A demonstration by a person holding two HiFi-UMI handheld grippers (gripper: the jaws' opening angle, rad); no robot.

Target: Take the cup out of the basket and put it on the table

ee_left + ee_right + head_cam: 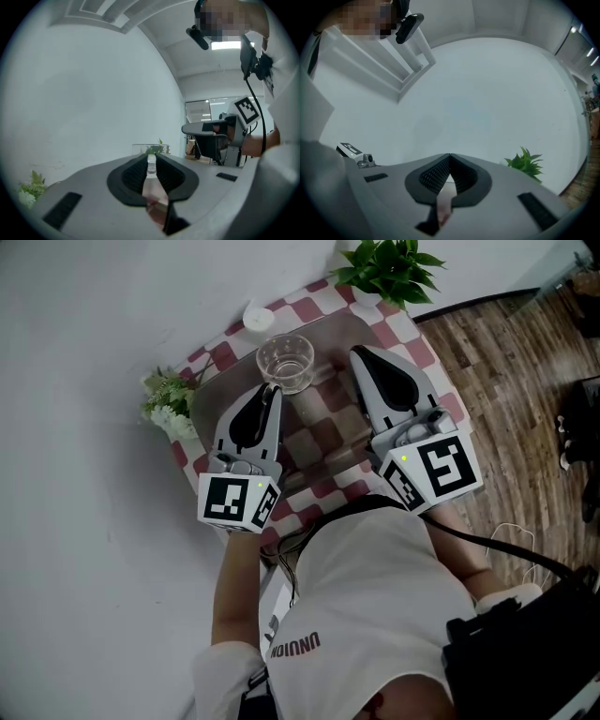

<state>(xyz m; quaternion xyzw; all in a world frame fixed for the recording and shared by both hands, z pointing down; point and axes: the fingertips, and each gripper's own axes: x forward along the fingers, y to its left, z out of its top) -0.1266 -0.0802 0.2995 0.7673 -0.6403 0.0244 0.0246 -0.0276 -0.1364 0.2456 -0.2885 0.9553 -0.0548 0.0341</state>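
A clear glass cup point(284, 362) is held over the far left part of the grey basket point(208, 401). My left gripper point(272, 387) is shut on the near side of its rim. In the left gripper view the glass wall point(151, 165) is pinched between the black pads, and the cup's rim shows just beyond them. To the right of the cup, my right gripper point(358, 353) is shut with nothing in it. Its jaw tips meet in the right gripper view point(450, 157).
The basket rests on a table with a red-and-white checked cloth point(417, 343). A potted green plant point(389, 268) stands at the far right corner. White flowers point(167, 401) are at the left edge, with a small white round thing point(258, 317) behind the cup. Wooden floor lies to the right.
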